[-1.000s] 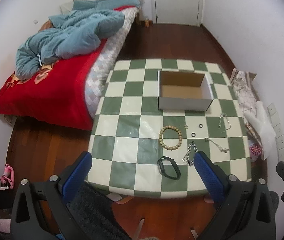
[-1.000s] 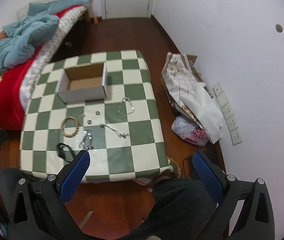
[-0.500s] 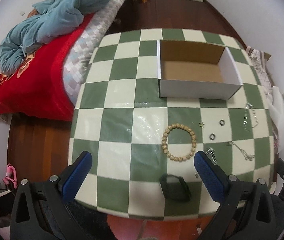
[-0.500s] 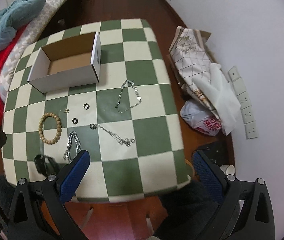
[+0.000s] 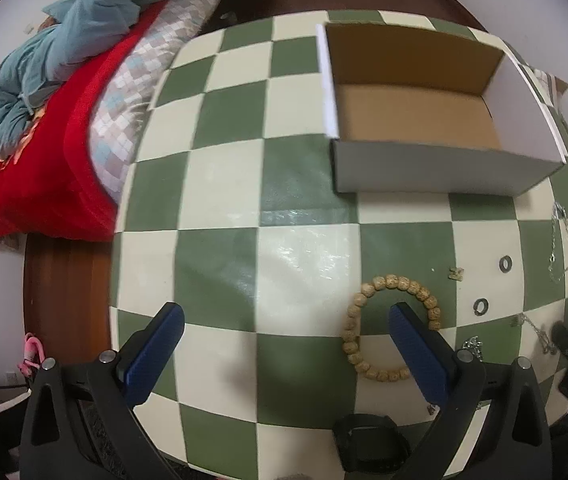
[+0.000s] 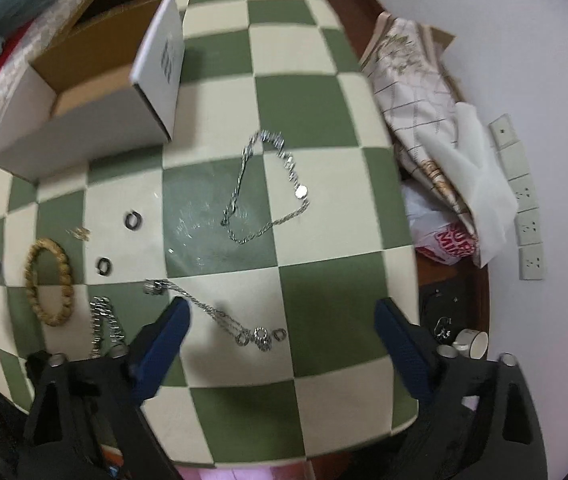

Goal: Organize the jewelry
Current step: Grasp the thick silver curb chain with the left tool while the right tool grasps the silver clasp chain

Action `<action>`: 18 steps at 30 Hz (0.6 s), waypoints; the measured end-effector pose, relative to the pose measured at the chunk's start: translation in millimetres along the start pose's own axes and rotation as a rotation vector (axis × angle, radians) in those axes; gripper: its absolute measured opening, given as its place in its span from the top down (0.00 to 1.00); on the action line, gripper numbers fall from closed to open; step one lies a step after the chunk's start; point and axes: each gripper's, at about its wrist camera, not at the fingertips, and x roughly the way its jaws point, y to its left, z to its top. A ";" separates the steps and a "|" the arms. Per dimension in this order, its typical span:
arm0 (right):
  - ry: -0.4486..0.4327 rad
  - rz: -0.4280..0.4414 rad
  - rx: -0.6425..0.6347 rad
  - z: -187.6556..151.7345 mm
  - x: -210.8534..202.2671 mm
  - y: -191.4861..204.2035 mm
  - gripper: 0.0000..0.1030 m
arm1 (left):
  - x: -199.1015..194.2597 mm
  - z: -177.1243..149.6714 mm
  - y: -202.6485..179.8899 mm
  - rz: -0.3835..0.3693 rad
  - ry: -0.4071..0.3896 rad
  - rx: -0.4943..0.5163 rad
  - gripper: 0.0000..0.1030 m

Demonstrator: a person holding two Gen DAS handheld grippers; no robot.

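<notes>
An open empty cardboard box (image 5: 416,120) stands at the far side of the checked table (image 5: 219,264); it also shows in the right wrist view (image 6: 95,120). A wooden bead bracelet (image 5: 388,328) lies by my left gripper's right finger; it also shows in the right wrist view (image 6: 49,282). A black band (image 5: 370,442) lies at the near edge. Two dark rings (image 6: 133,220) (image 6: 104,266), a long silver chain (image 6: 267,188), a second chain (image 6: 219,314) and a chunky silver bracelet (image 6: 103,324) lie on the table. My left gripper (image 5: 284,320) and right gripper (image 6: 279,316) are open and empty above the table.
A bed with a red cover and blue quilt (image 5: 63,80) stands left of the table. Bags and a patterned cloth (image 6: 436,152) lie on the floor to the right, by wall sockets (image 6: 524,200). A cup (image 6: 472,342) stands on the floor.
Both grippers have moved forward and down towards the table, so the jewelry and box look much closer. Both stay open and empty.
</notes>
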 end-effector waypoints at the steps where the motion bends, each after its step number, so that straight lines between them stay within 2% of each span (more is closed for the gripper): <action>1: 0.006 0.005 -0.018 -0.4 4.9 3.4 0.21 | -0.1 -1.5 -2.5 -0.002 0.001 0.007 0.00; 5: 0.003 0.043 -0.073 -6.2 15.7 16.4 0.47 | -0.6 -6.3 -13.7 -0.017 0.009 0.041 0.00; 6: -0.001 0.066 -0.082 -7.5 14.8 18.4 0.58 | -0.8 -6.8 -16.2 -0.023 0.010 0.044 0.00; 7: -0.005 0.082 -0.089 -8.4 14.1 20.8 0.65 | -1.1 -7.8 -18.9 -0.032 0.014 0.049 0.00; 9: -0.016 0.069 -0.111 -10.4 13.2 27.1 0.99 | -2.6 -9.2 -23.8 -0.049 0.019 0.054 0.00; 12: -0.019 0.083 -0.077 -14.0 13.2 20.6 1.00 | -8.9 -15.0 -35.7 -0.083 0.022 0.079 0.00; 16: -0.003 0.110 0.027 -19.4 14.5 -14.9 1.00 | -17.1 -29.1 -56.5 -0.155 0.037 0.120 0.00; 18: 0.001 0.110 0.069 -25.6 15.6 -35.3 1.00 | -18.1 -39.7 -74.0 -0.186 0.053 0.173 0.00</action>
